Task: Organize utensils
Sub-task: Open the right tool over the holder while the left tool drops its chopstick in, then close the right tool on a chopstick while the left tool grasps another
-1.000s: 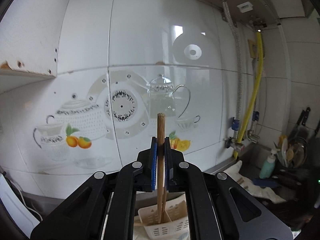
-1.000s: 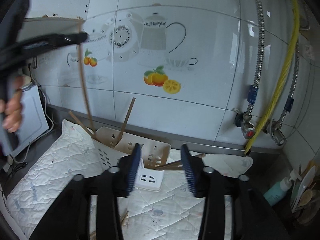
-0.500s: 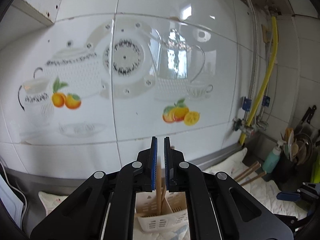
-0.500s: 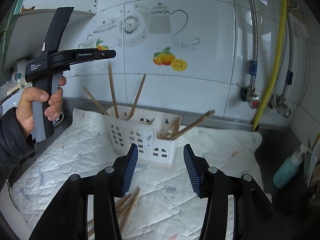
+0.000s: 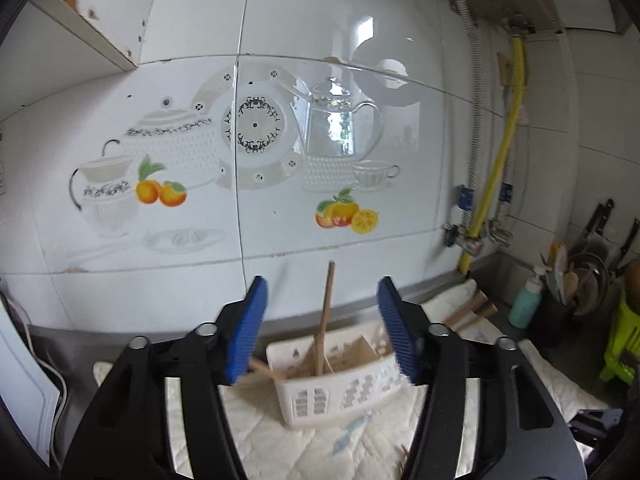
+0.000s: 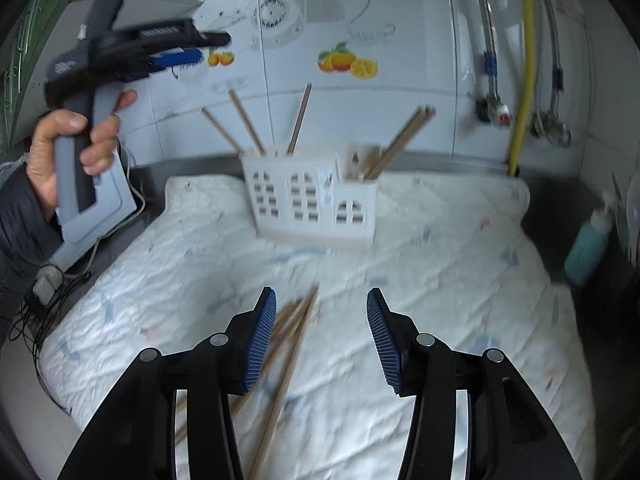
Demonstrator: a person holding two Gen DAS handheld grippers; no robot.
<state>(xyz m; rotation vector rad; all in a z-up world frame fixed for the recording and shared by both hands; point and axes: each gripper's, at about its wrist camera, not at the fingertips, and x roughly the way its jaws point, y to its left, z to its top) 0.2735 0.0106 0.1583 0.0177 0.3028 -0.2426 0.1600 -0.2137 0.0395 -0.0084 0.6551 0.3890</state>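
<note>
A white slotted utensil holder (image 6: 312, 204) stands on a white quilted mat (image 6: 440, 280), with several wooden chopsticks (image 6: 246, 122) sticking out of it. It also shows in the left wrist view (image 5: 340, 388), with one chopstick (image 5: 325, 316) upright in it. My left gripper (image 5: 322, 332) is open and empty above the holder; it also shows in the right wrist view (image 6: 188, 48). My right gripper (image 6: 322, 336) is open and empty, low over the mat, just right of several loose chopsticks (image 6: 292, 344) lying there.
A tiled wall with teapot and fruit decals stands behind the holder. Pipes and a yellow hose (image 6: 524, 80) run down at the right. A teal soap bottle (image 6: 588, 244) and a rack of kitchen tools (image 5: 580, 280) stand at the far right. Cables (image 6: 44, 312) lie off the mat's left edge.
My left gripper opened and let go of the chopstick, which now stands in the holder. My right gripper has pulled back and down toward the loose chopsticks on the mat.
</note>
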